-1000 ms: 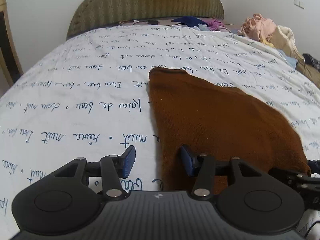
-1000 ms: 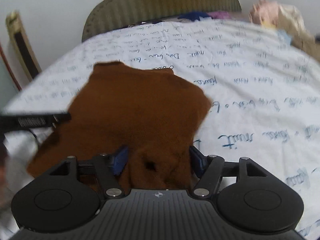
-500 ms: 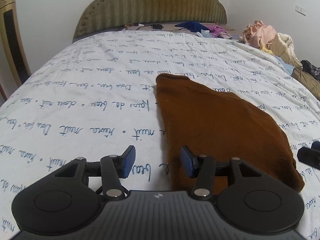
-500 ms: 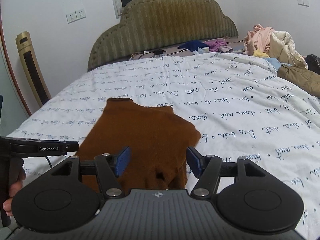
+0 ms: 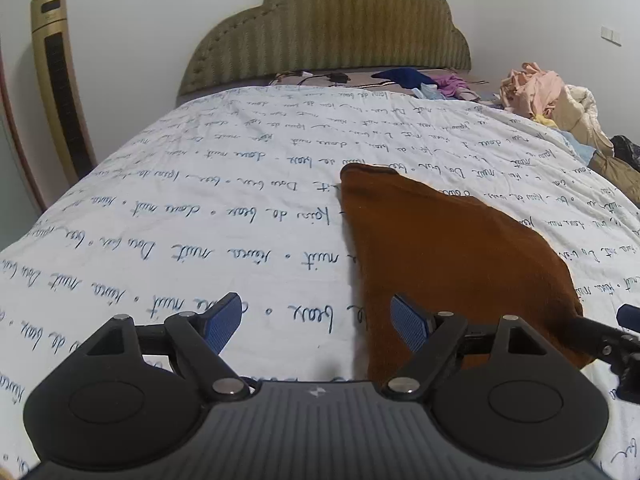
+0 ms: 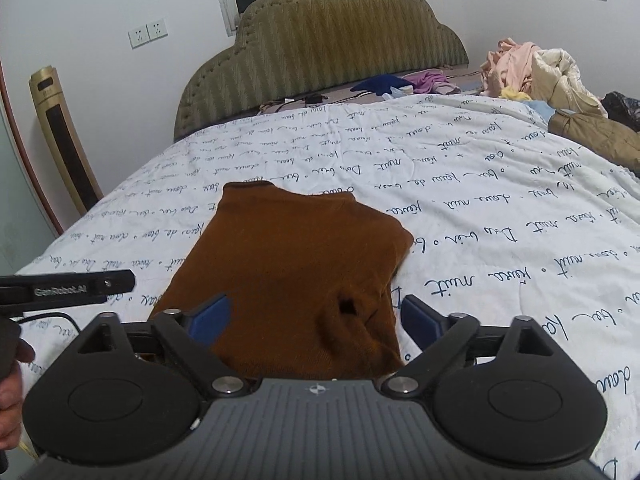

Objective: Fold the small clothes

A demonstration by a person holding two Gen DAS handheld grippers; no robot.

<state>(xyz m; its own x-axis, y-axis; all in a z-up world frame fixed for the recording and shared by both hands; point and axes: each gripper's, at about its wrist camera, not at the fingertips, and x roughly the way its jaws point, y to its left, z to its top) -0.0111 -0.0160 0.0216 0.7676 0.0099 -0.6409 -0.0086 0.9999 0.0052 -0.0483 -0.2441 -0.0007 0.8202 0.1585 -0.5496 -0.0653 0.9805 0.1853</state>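
A folded brown knit garment lies flat on the white bedspread with blue script. In the right wrist view the garment sits straight ahead, with a small hole near its near right corner. My left gripper is open and empty, above the garment's left edge at the near end. My right gripper is open and empty, its blue pads either side of the garment's near end. The left gripper's arm shows at the left of the right wrist view.
A green padded headboard stands at the far end. A pile of clothes lies at the far right, with blue and purple items by the headboard. A gold tower fan stands at the left.
Both grippers have lifted and drawn back from the garment, so more of the room shows. The garment lies still on the bed. Both stay open.
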